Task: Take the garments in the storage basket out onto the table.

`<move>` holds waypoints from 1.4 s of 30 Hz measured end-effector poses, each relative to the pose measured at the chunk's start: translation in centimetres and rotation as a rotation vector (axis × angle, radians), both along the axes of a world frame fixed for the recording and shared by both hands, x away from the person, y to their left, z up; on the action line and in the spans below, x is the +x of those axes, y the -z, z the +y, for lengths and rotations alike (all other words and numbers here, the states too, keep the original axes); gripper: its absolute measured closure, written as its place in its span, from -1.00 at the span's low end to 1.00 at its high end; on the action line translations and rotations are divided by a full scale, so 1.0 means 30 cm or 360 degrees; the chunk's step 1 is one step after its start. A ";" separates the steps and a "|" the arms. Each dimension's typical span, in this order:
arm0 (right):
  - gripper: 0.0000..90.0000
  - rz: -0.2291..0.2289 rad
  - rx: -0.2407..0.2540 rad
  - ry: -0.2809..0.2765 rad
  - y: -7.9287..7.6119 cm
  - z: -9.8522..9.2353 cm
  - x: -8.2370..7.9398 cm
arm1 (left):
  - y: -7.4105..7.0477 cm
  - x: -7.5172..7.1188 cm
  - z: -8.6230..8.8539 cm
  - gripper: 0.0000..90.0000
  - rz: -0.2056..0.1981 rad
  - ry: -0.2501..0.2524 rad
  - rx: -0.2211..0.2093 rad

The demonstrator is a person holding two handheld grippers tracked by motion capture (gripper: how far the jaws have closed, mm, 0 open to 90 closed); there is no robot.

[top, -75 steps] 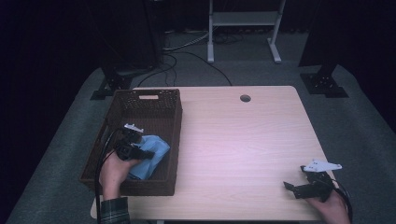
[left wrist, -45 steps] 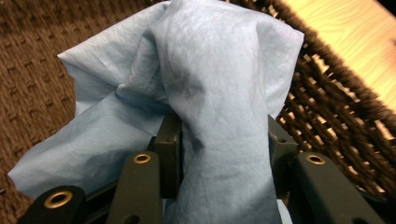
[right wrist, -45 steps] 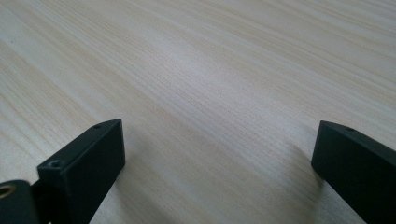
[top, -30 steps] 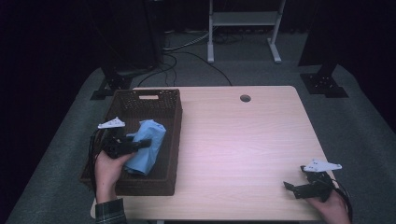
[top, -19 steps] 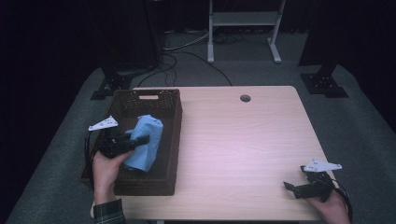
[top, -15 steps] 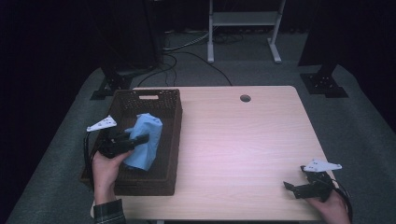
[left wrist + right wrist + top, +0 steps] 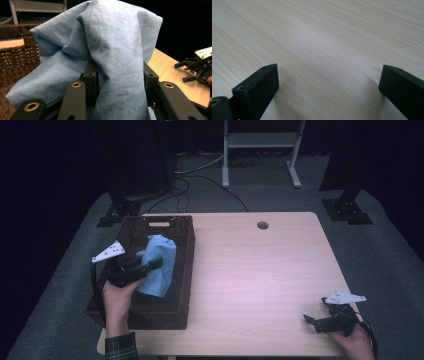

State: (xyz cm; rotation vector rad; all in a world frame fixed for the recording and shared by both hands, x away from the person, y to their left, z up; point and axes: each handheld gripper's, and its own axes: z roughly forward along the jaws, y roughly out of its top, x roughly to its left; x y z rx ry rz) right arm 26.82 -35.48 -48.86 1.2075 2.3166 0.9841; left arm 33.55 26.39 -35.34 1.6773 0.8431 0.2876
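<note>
A crumpled light blue cloth (image 7: 161, 261) hangs above the dark wicker basket (image 7: 159, 220) on the table's left side. My left gripper (image 7: 155, 264) is shut on it from the left and holds it up, so folds drape over both jaws. In the left gripper view the cloth (image 7: 112, 47) covers the left gripper (image 7: 120, 75), and the basket wall (image 7: 17, 53) shows to its left. My right gripper (image 7: 312, 322) rests at the table's near right corner. In the right gripper view the right gripper (image 7: 329, 82) stands open, with only bare wood between its jaws.
The light wooden table (image 7: 260, 270) has a cable hole (image 7: 262, 225) near its far edge. A white frame (image 7: 260, 150) and dark stands sit on the grey floor beyond it. The right gripper (image 7: 181, 72) shows at the right of the left gripper view.
The left gripper has lifted the blue cloth from the basket's floor to above its rim, turning slightly. In the last half second it barely moved. The right gripper has kept still.
</note>
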 end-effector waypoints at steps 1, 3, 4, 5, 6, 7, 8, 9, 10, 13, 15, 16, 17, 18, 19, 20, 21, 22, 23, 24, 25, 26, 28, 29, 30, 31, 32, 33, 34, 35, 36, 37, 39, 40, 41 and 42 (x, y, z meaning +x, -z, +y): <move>-0.96 0.0000 0.0000 0.0000 0.000 0.000 0.000 | -0.003 -0.002 -0.003 0.31 -0.0013 -0.0001 -0.0009; -0.96 0.0000 0.0000 -0.0002 0.000 0.000 0.000 | -0.016 -0.011 -0.013 0.31 -0.0048 -0.0007 -0.0017; -0.96 0.0000 0.0000 -0.0002 0.000 0.000 0.000 | -0.016 -0.011 -0.013 0.31 -0.0048 -0.0007 -0.0017; -0.96 0.0000 0.0000 -0.0002 0.000 0.000 0.000 | -0.020 -0.014 -0.018 0.31 -0.0061 -0.0014 -0.0015; -0.96 0.0001 0.0001 -0.0002 0.000 0.000 0.000 | -0.024 -0.016 -0.023 0.31 -0.0072 -0.0020 -0.0017; -0.96 0.0001 0.0001 -0.0002 0.000 0.000 0.000 | -0.027 -0.019 -0.026 0.31 -0.0088 -0.0025 -0.0017; -0.96 0.0001 0.0000 -0.0002 0.000 0.000 0.000 | -0.031 -0.021 -0.029 0.31 -0.0100 -0.0025 -0.0024; -0.96 0.0001 0.0001 -0.0002 0.000 0.000 0.000 | -0.037 -0.023 -0.036 0.31 -0.0113 -0.0022 -0.0045; -0.96 0.0001 0.0001 -0.0002 0.000 0.000 0.000 | -0.037 -0.023 -0.036 0.31 -0.0113 -0.0022 -0.0045; -0.96 0.0001 0.0000 -0.0004 0.000 0.000 0.000 | -0.046 -0.026 -0.051 0.31 -0.0122 -0.0023 -0.0041; -0.96 0.0001 0.0000 -0.0004 0.000 0.000 0.000 | -0.054 -0.028 -0.068 0.31 -0.0143 -0.0020 -0.0037; -0.96 0.0001 0.0000 -0.0004 0.000 0.000 0.000 | -0.054 -0.028 -0.068 0.31 -0.0143 -0.0020 -0.0037; -0.96 0.0001 0.0000 -0.0004 0.000 0.000 0.000 | -0.057 -0.029 -0.074 0.31 -0.0148 -0.0020 -0.0036; -0.96 0.0001 0.0000 -0.0006 0.000 0.000 0.000 | -0.059 -0.030 -0.078 0.31 -0.0151 -0.0020 -0.0037; -0.96 0.0001 0.0000 -0.0005 0.000 0.001 -0.001 | -0.066 -0.033 -0.086 0.31 -0.0158 -0.0023 -0.0037; -0.96 0.0001 0.0000 -0.0005 0.000 0.001 -0.001 | -0.066 -0.033 -0.086 0.31 -0.0158 -0.0023 -0.0037; -0.96 -0.0002 0.0000 -0.0008 0.000 0.000 0.000 | -0.069 -0.035 -0.091 0.31 -0.0160 -0.0022 -0.0038; -0.96 0.0001 0.0001 -0.0007 0.000 0.001 -0.001 | -0.072 -0.036 -0.096 0.31 -0.0164 -0.0019 -0.0037; -0.96 0.0000 0.0000 -0.0009 0.000 0.001 -0.001 | -0.075 -0.038 -0.102 0.31 -0.0170 -0.0018 -0.0036; -0.96 0.0000 0.0000 -0.0009 0.000 0.001 -0.001 | -0.078 -0.040 -0.109 0.31 -0.0175 -0.0018 -0.0040; -0.96 0.0000 0.0001 -0.0008 0.000 0.001 -0.001 | -0.080 -0.042 -0.114 0.31 -0.0181 -0.0014 -0.0036; -0.96 0.0000 0.0001 -0.0008 0.000 0.001 -0.001 | -0.082 -0.043 -0.121 0.31 -0.0181 -0.0014 -0.0043; -0.96 0.0000 0.0000 -0.0010 0.000 0.001 -0.001 | -0.086 -0.044 -0.134 0.31 -0.0180 -0.0004 -0.0044; -0.96 0.0000 0.0000 -0.0012 0.000 0.001 -0.002 | -0.090 -0.044 -0.149 0.31 -0.0178 0.0006 -0.0038; -0.96 0.0000 0.0000 -0.0012 0.000 0.001 -0.002 | -0.090 -0.044 -0.149 0.31 -0.0178 0.0006 -0.0038; -0.96 0.0000 0.0000 -0.0012 0.000 0.001 -0.002 | -0.092 -0.044 -0.165 0.31 -0.0174 0.0014 -0.0017; -0.96 0.0000 0.0000 -0.0012 0.000 0.001 -0.002 | -0.092 -0.044 -0.165 0.31 -0.0174 0.0014 -0.0017; -0.96 0.0000 0.0000 -0.0012 0.000 0.001 -0.002 | -0.093 -0.043 -0.182 0.31 -0.0173 0.0019 -0.0020; -0.96 0.0000 0.0000 -0.0012 0.000 0.001 -0.002 | -0.093 -0.043 -0.182 0.31 -0.0173 0.0019 -0.0020; -0.96 0.0000 0.0000 -0.0012 0.000 0.001 -0.002 | -0.095 -0.044 -0.198 0.31 -0.0177 0.0027 -0.0009; -0.96 0.0000 0.0000 -0.0012 0.000 0.001 -0.002 | -0.095 -0.044 -0.198 0.30 -0.0177 0.0027 -0.0009; -0.96 0.0000 0.0000 -0.0012 0.000 0.001 -0.002 | -0.098 -0.046 -0.215 0.30 -0.0185 0.0030 0.0011; -0.96 0.0000 0.0000 -0.0012 0.000 0.001 -0.002 | -0.101 -0.048 -0.230 0.30 -0.0197 0.0032 0.0019; -0.96 0.0000 0.0000 -0.0012 0.000 0.001 -0.002 | -0.101 -0.048 -0.230 0.30 -0.0197 0.0032 0.0019; -0.96 0.0000 0.0000 -0.0012 0.000 0.001 -0.002 | -0.106 -0.053 -0.245 0.30 -0.0206 0.0035 0.0018; -0.96 0.0000 0.0000 -0.0012 0.000 0.001 -0.002 | -0.106 -0.053 -0.245 0.30 -0.0206 0.0035 0.0018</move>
